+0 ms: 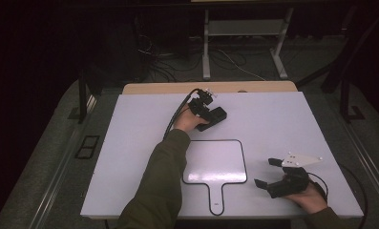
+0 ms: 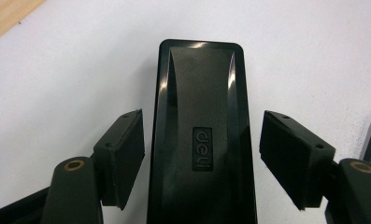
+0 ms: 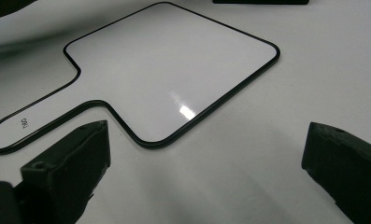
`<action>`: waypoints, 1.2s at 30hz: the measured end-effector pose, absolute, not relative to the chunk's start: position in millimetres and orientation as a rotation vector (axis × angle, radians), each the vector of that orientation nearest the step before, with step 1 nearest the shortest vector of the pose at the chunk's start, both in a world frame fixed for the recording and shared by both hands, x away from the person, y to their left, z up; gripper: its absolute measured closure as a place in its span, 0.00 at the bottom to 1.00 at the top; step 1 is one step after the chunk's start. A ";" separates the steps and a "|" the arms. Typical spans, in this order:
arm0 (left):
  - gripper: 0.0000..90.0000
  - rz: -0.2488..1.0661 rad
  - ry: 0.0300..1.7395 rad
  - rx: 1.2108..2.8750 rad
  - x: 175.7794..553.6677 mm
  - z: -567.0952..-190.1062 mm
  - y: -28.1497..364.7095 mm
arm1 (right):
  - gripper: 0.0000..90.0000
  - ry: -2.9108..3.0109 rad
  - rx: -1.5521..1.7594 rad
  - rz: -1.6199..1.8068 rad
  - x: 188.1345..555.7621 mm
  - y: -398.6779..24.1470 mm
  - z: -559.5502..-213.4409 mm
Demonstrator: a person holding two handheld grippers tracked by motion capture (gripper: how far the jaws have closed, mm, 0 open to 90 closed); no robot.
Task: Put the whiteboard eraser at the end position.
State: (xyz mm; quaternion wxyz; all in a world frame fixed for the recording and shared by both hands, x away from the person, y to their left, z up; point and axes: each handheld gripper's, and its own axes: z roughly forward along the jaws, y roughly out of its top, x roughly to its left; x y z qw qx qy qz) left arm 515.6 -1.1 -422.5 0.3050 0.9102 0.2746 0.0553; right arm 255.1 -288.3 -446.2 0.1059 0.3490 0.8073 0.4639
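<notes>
The left gripper (image 1: pixel 211 112) sits over a black eraser (image 1: pixel 213 118) at about 12 o'clock on the white table (image 1: pixel 273 124), just past the far edge of the paddle-shaped whiteboard (image 1: pixel 215 162). In the left gripper view its jaws stand apart on either side of the eraser (image 2: pixel 202 140), with a narrow gap showing at each pad; the eraser lies flat on the table between them. The right gripper (image 1: pixel 268 174) rests at about 4 o'clock, just right of the whiteboard (image 3: pixel 174 70), its jaws wide apart and empty.
</notes>
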 end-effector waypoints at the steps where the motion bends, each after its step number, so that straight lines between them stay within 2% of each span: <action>1: 0.33 0.151 0.727 2.405 515.5 -422.0 -0.9 | 0.00 2.378 1.029 1.366 255.1 -288.3 -446.1; 10: 0.31 0.159 0.708 2.354 507.8 -411.5 9.1 | 0.00 2.381 1.026 1.364 255.4 -288.4 -446.5; 20: 0.27 0.164 0.701 2.266 483.2 -402.9 21.8 | 0.00 2.375 1.037 1.363 256.4 -290.5 -446.6; 36: 0.25 0.168 0.655 2.233 448.5 -397.9 40.8 | 0.00 2.374 1.056 1.385 258.9 -294.7 -447.6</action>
